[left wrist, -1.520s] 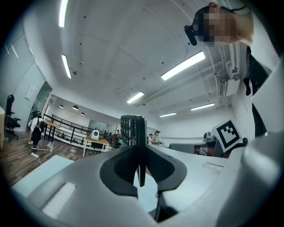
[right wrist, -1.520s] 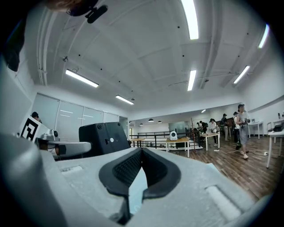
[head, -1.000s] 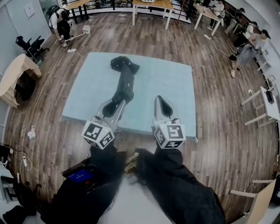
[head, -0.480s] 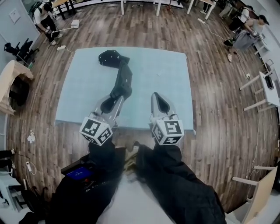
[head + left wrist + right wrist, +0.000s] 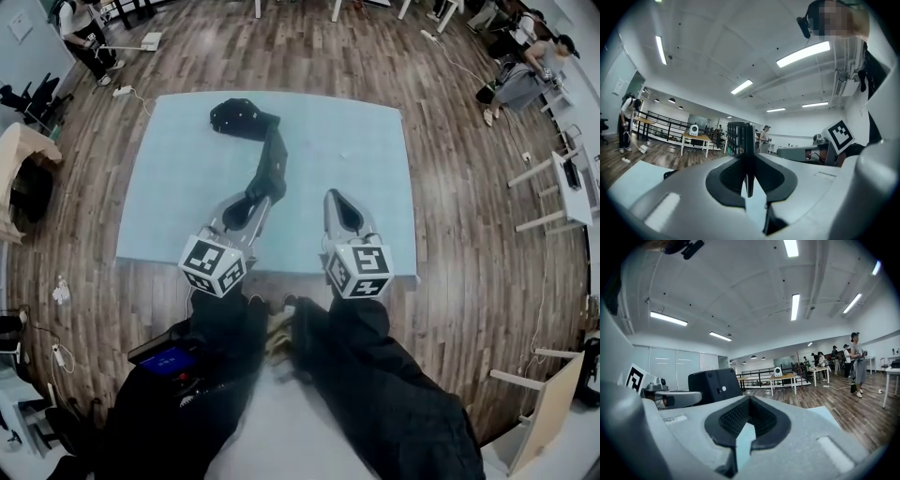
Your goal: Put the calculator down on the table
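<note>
While my left gripper (image 5: 255, 201) has come down and forward over the last second, its jaws have kept the same clamp on the calculator (image 5: 740, 136), which stands edge-on between the pads with its grid of keys showing on the left face. Just to its right, my right gripper (image 5: 337, 199) has sunk alongside it, jaws together with nothing between them. Both now reach over the near edge of the pale blue table (image 5: 356, 159), which fills more of the head view than it did. I judge the lowering is under way but the calculator is not yet set down. It hangs ahead of the left jaws over the tabletop, and I cannot tell how near its underside is. Beyond its far end a dark shape (image 5: 242, 119) lies on the table, and I cannot make out what it is. As for writing, the cubes (image 5: 214, 265) behind the jaws carry only black-and-white square patterns. The key legends are too small to read, and no brand shows on the calculator or further off among the desks.
</note>
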